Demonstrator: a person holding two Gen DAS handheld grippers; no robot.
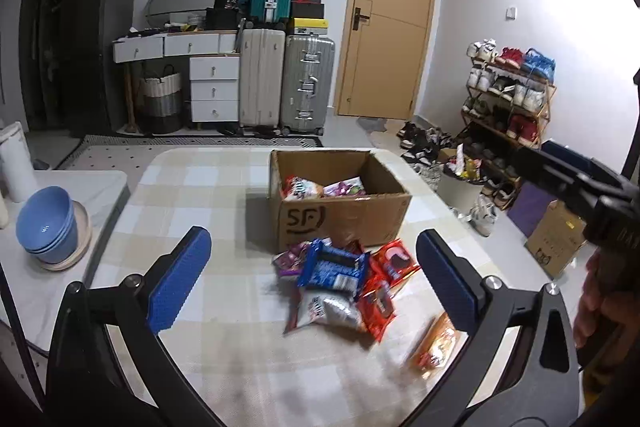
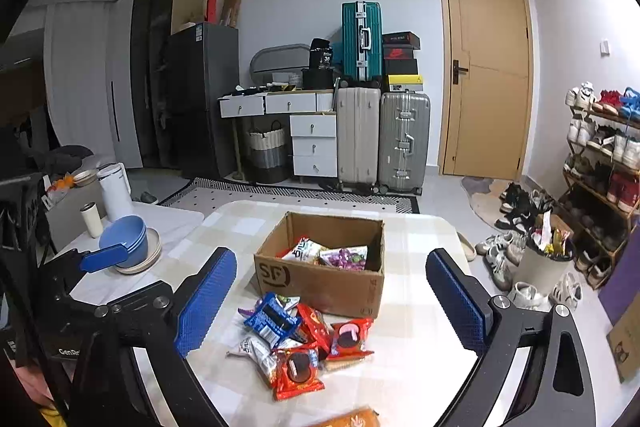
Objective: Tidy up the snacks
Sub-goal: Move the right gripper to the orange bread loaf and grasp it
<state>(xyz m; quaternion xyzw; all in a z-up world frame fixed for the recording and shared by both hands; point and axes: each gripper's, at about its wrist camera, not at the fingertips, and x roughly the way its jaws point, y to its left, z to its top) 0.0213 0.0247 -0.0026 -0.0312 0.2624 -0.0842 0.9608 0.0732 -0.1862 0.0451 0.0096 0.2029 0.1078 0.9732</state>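
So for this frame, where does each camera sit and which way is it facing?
Left wrist: on the left hand-held gripper, angled down at the snack pile and cardboard box; its open blue fingers show, with the right hand at the edge.
Right wrist: on the right hand-held gripper, same way; open fingers show.
Shared: box, pile, checked table, door.

My left gripper (image 1: 314, 283) has black curved plastic arms, silver round screws at the pivots and ribbed blue rectangular pads (image 1: 180, 279). My right gripper (image 2: 332, 307) is built alike, with textured blue pads (image 2: 206, 301); white lettering marks the black body beside it.
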